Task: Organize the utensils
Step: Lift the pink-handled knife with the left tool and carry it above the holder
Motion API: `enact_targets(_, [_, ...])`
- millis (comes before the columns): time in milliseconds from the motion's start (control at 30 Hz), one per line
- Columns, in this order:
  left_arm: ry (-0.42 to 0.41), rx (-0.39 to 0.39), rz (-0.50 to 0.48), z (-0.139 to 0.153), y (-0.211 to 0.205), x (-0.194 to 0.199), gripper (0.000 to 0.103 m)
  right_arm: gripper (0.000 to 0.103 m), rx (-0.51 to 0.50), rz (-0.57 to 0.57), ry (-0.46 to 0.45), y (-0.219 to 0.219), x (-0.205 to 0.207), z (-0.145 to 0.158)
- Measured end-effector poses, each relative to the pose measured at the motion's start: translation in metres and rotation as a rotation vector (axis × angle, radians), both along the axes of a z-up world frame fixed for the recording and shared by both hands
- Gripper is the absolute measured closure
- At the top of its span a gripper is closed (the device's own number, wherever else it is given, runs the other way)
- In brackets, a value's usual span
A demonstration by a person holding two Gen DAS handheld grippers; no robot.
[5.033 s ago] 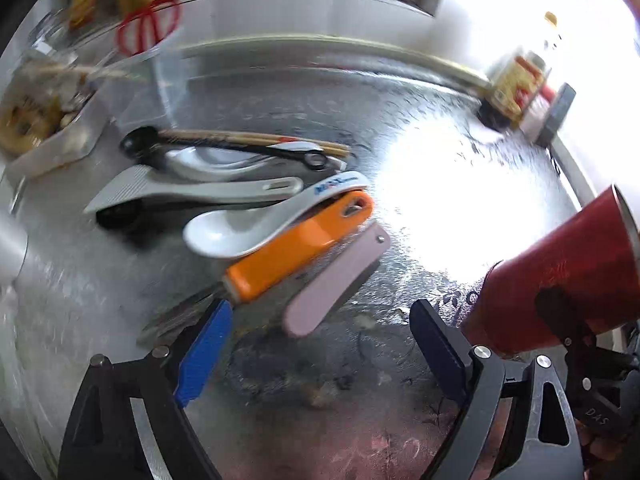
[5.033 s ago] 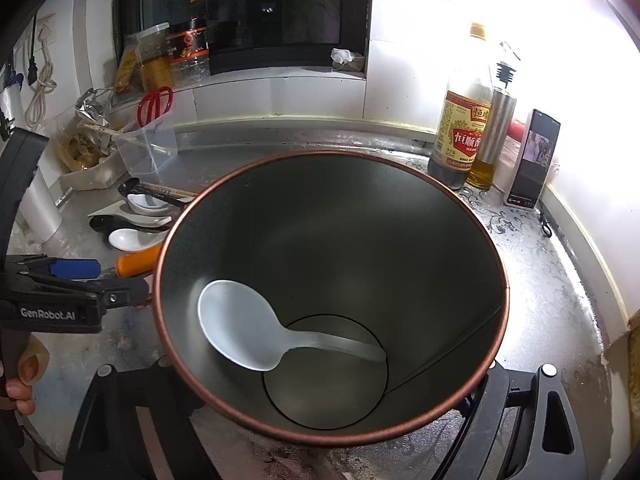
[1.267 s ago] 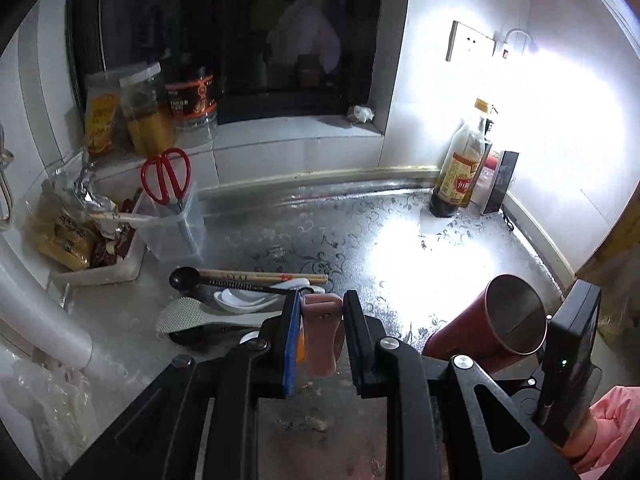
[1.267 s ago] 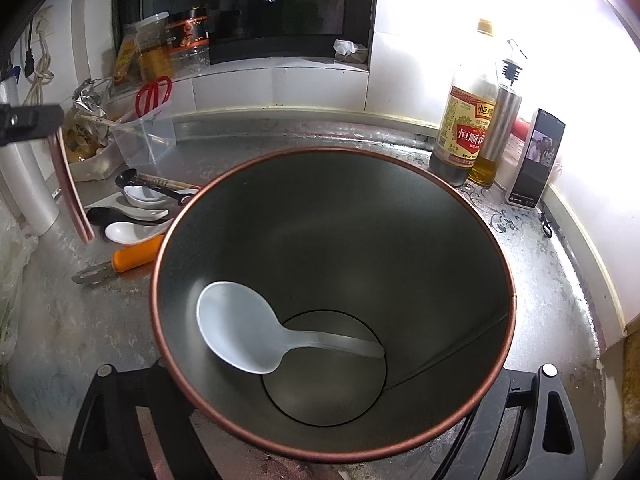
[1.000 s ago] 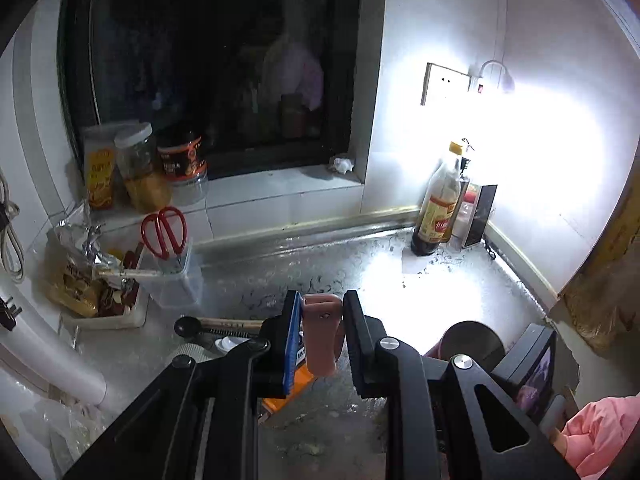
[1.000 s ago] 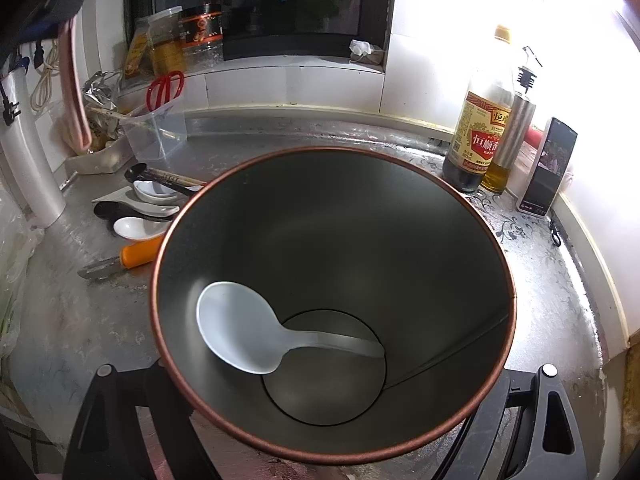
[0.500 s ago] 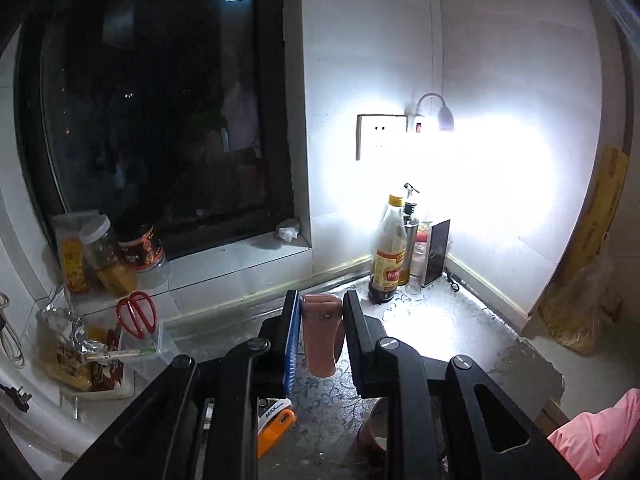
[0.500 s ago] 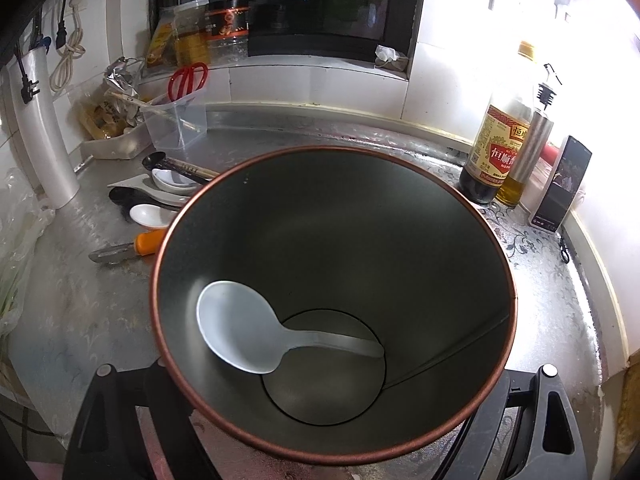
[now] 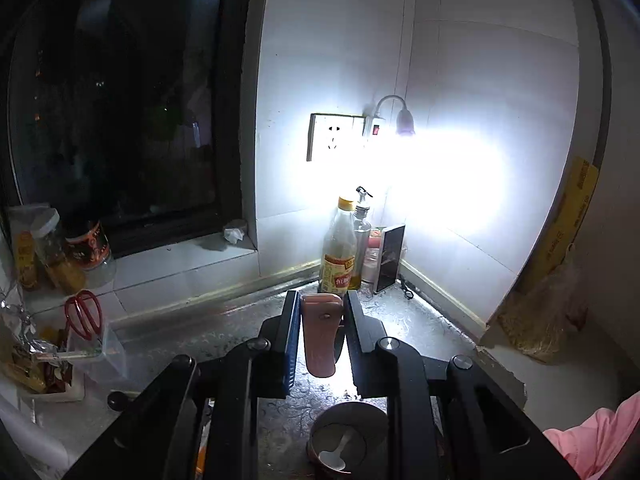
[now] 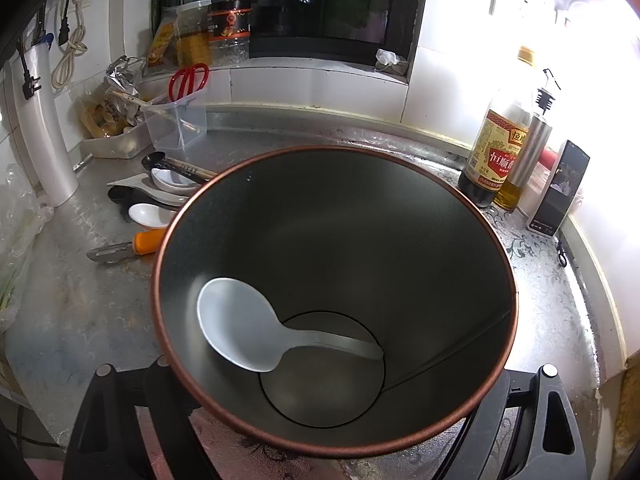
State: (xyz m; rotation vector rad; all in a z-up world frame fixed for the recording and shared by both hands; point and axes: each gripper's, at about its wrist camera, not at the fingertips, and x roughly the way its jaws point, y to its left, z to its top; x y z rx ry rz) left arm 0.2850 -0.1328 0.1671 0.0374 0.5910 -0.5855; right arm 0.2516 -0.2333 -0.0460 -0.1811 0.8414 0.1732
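Item: pink-handled utensil (image 9: 321, 334), clamped between the pads of the left gripper (image 9: 320, 340), held high above the counter (image 9: 224, 332); only its handle shows, the working end hidden below the jaws.

Item: copper-rimmed metal cup (image 10: 336, 300), gripped across its body by the right gripper (image 10: 320, 420), tilted mouth toward the camera; one white spoon (image 10: 256, 328) already lies inside, bowl against the wall.

Relation: in the left wrist view the cup (image 9: 348, 440) sits low between the gripper arms, almost directly beneath the held handle (well apart vertically, as far as can be judged).

Remaining on the counter, left of the cup: orange-handled peeler (image 10: 128, 248), white spoons (image 10: 150, 215), a dark scoop and chopsticks (image 10: 184, 168).

Risks, as judged: a release from this height may bounce the utensil off the rim or past it; the narrow grip on a smooth handle may let it swing or slip; the tilted cup could shed its spoon if tipped further.
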Motion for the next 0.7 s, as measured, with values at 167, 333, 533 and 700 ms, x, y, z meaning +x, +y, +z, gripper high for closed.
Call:
enact_targets(167, [0.05, -0.028, -0.02, -0.016, -0.001, 0.004, 0.081, 0.012, 0.004, -0.012, 0.001, -0.002, -0.001, 0.0])
enact_targets(333, [0.096, -0.023, -0.061, -0.036, -0.006, 0.0, 0.081, 0.012, -0.008, -0.018, -0.002, -0.001, -0.001, 0.0])
enact_targets(533, [0.146, 0.0, -0.081, -0.058, -0.008, -0.001, 0.081, 0.012, -0.013, -0.025, -0.004, -0.001, -0.002, 0.0])
enact_targets(700, [0.2, 0.001, -0.085, -0.075, -0.006, 0.001, 0.081, 0.012, -0.01, -0.049, -0.005, -0.004, -0.002, 0.0])
